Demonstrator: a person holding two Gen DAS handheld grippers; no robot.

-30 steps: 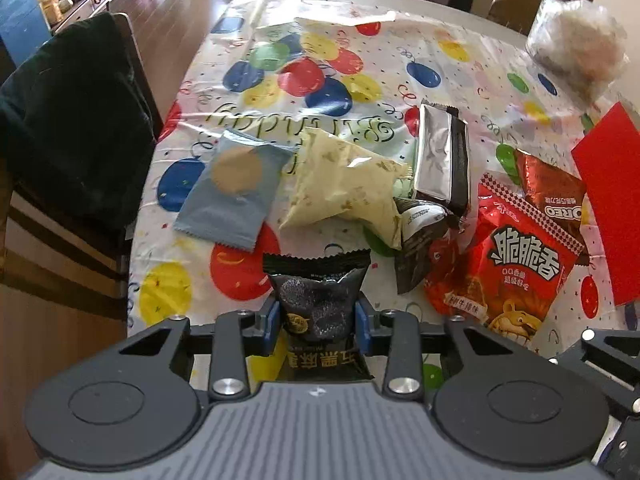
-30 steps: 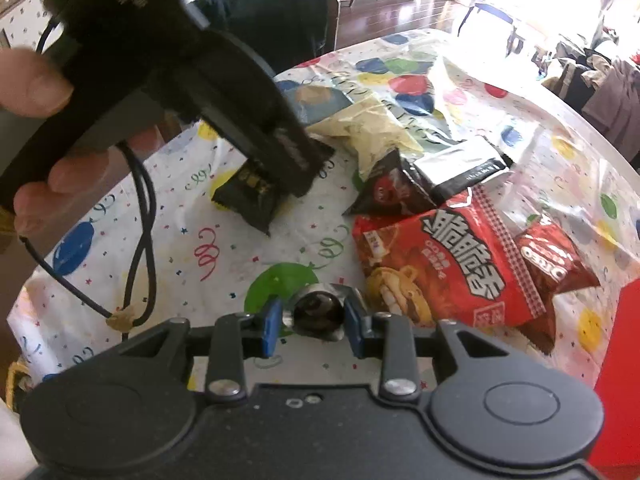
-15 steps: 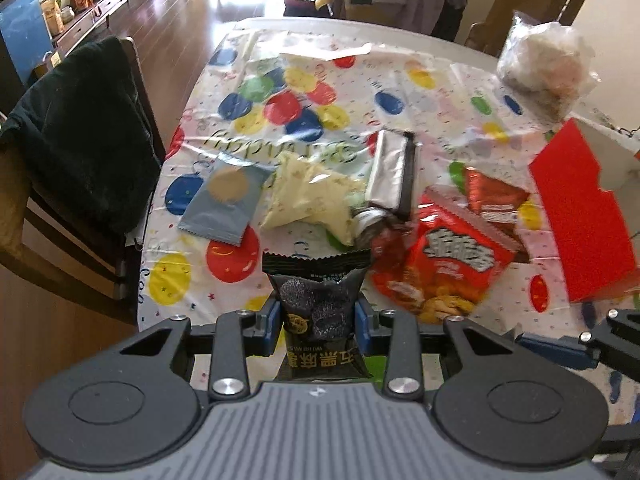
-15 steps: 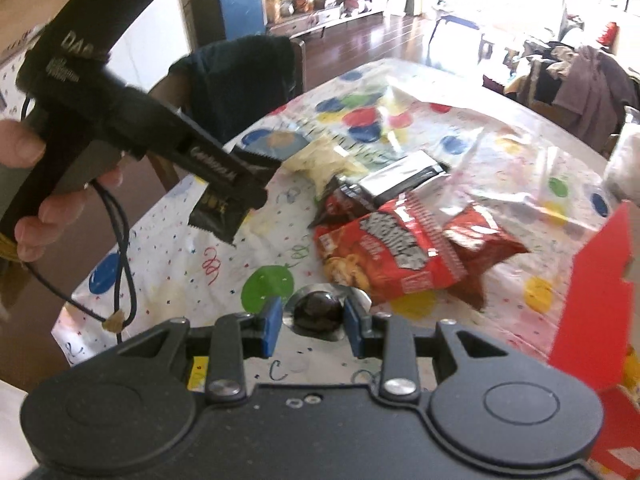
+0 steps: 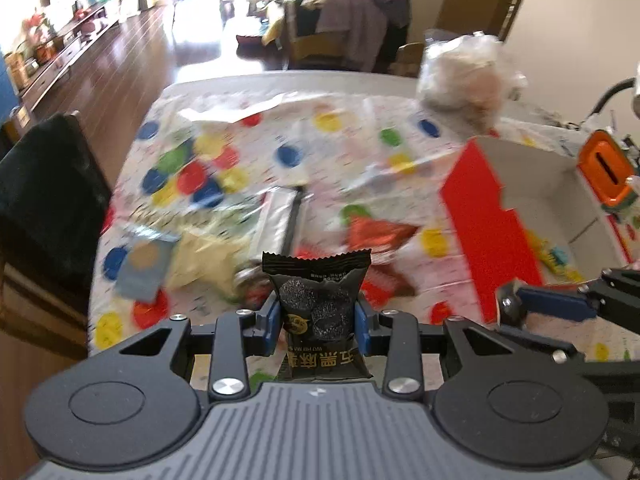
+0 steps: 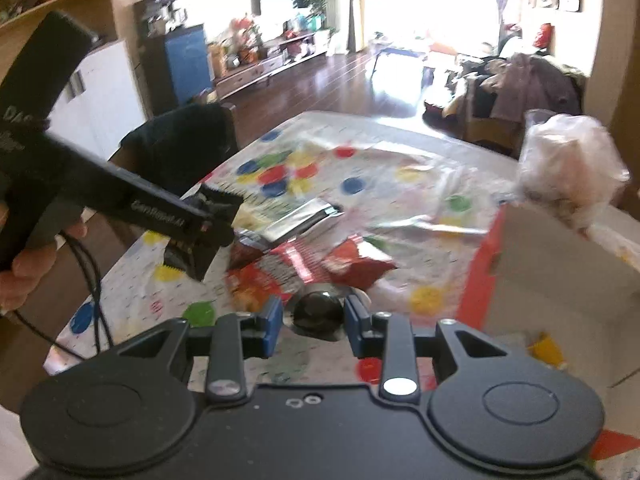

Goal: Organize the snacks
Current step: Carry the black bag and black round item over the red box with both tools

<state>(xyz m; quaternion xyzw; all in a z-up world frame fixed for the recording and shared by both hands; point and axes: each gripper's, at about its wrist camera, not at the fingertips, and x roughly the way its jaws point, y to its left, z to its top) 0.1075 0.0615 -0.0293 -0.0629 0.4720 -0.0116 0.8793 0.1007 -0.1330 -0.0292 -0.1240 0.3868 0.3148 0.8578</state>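
Note:
My left gripper [image 5: 316,322] is shut on a black snack packet [image 5: 318,304] and holds it above the table; it also shows in the right wrist view [image 6: 196,236]. My right gripper [image 6: 314,318] is shut on a small dark round snack in clear wrap [image 6: 318,310]. A red cardboard box [image 5: 492,224] with a white inside stands open at the right; it also shows in the right wrist view [image 6: 480,264]. Loose snacks lie on the balloon tablecloth [image 5: 288,136]: a red chip bag [image 6: 280,276], a red Oreo pack [image 5: 380,234], a silver-black pack [image 5: 276,220], a yellow bag [image 5: 204,260] and a blue-grey packet [image 5: 142,270].
A clear plastic bag of food [image 5: 464,76] sits at the far right of the table. A chair with a dark cloth [image 5: 44,192] stands at the table's left edge. An orange-topped item [image 5: 608,172] is inside the box. More chairs with clothes [image 5: 352,8] stand beyond the table.
Both grippers have risen and tilted up and to the right, each with its snack held. The red box has come into fuller view at the right.

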